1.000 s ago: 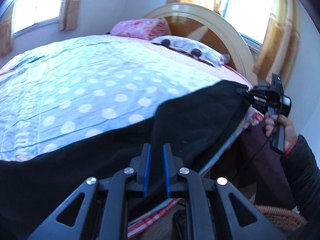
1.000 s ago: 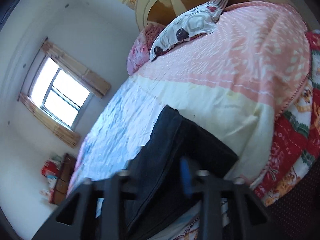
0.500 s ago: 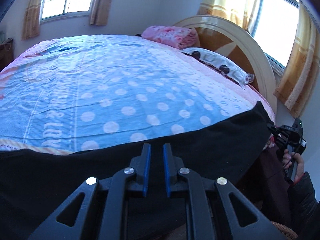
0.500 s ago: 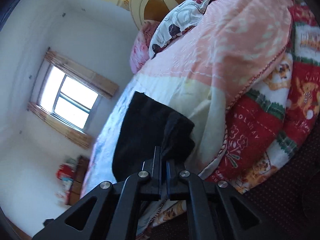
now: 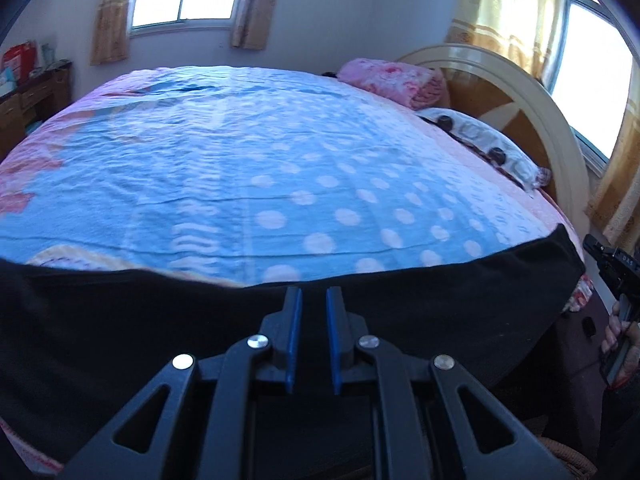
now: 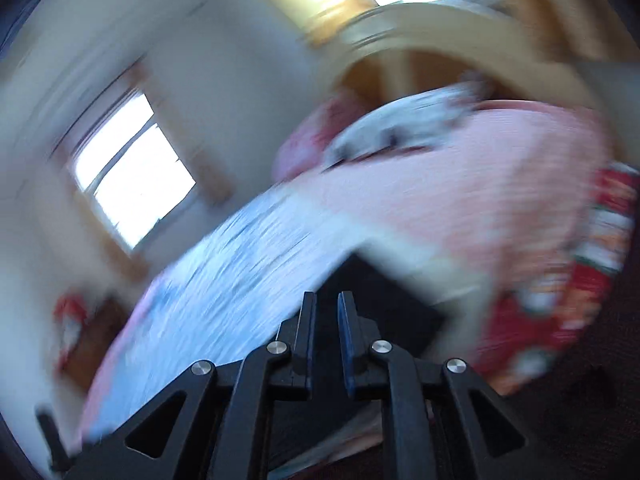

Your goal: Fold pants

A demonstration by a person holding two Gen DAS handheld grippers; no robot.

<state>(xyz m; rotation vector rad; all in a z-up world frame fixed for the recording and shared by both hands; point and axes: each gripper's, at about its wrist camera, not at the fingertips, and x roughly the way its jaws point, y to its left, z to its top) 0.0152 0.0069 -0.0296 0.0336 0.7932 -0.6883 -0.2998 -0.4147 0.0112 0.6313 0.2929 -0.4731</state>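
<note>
Starting at the left claw (image 5: 310, 300), low in the middle of its frame, we see the two blue pads (image 5: 295, 320) standing a narrow gap apart over the black soft fabric pants (image 5: 120, 320). Whether a fold of cloth is pinched between them we cannot tell, since black cloth fills the gap and everything beneath.

The right claw (image 6: 324, 304), bottom centre of its own blurred view, has just been opening; its pads now stand slightly apart, with nothing visibly between them, and the pants' corner (image 6: 384, 300) lies just beyond the tips.

Outward from the claws, the pants stretch as a dark band across the lower part of the left view, along the near edge of the blue polka-dotted bedspread (image 5: 280, 168), reaching to the right edge where the person's hand (image 5: 618, 332) holds the other tool.

We judge the cloth light, limp and thick enough to sag, so it will drape and drag on the textured spread instead of sliding. We would take hold at corners or hems, both ends at once, and carry it low and taut so it does not bunch.
</note>
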